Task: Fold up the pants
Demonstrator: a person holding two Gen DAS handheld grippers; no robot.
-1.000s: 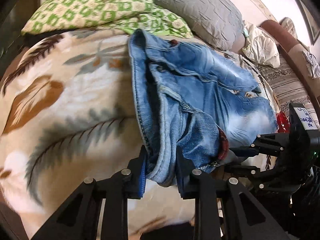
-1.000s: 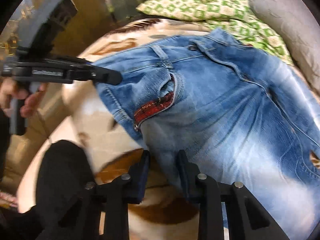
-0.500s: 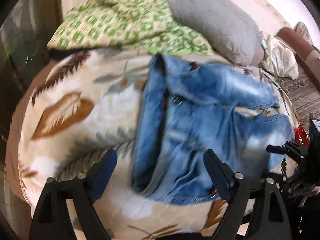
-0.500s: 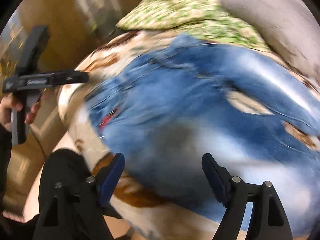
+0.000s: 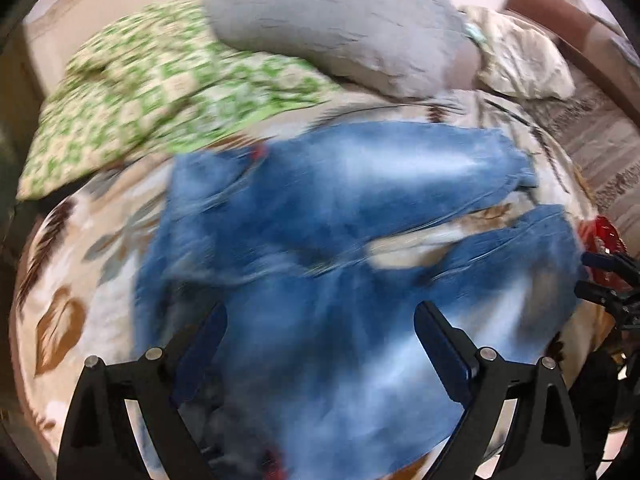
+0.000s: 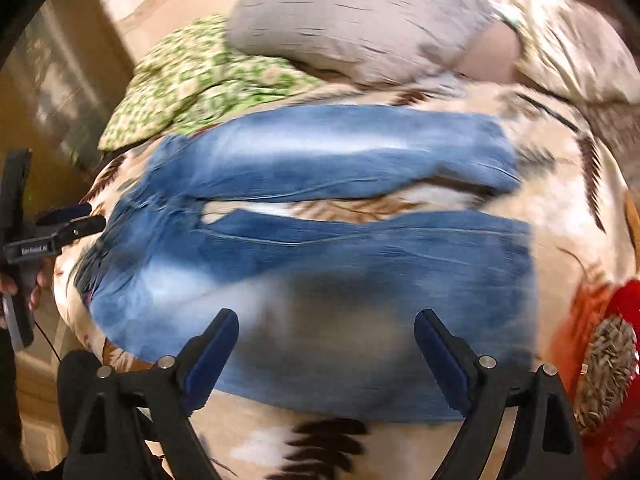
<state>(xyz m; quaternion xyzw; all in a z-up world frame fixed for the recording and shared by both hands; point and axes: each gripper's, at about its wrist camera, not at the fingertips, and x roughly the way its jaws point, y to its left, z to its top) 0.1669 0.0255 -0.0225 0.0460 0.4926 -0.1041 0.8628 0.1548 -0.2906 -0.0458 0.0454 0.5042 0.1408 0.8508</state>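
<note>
The blue jeans point(image 5: 340, 240) lie spread flat on the leaf-print blanket point(image 5: 60, 280), waist to the left and both legs running to the right with a gap between them; they also show in the right wrist view point(image 6: 340, 248). My left gripper point(image 5: 320, 344) is open and empty, above the jeans' seat. My right gripper point(image 6: 326, 344) is open and empty, above the near leg. The left gripper also shows at the left edge of the right wrist view point(image 6: 72, 220), near the waist. Both views are motion-blurred.
A green-patterned pillow point(image 5: 140, 88) and a grey pillow point(image 5: 340, 28) lie beyond the jeans. A cream cushion point(image 5: 520, 60) sits at the far right. A red item point(image 6: 608, 352) lies at the near right by the leg cuffs.
Both grippers were shut on the jeans' waist a second ago; they opened, let go, and swung back and to the right. The jeans now lie spread flat.
</note>
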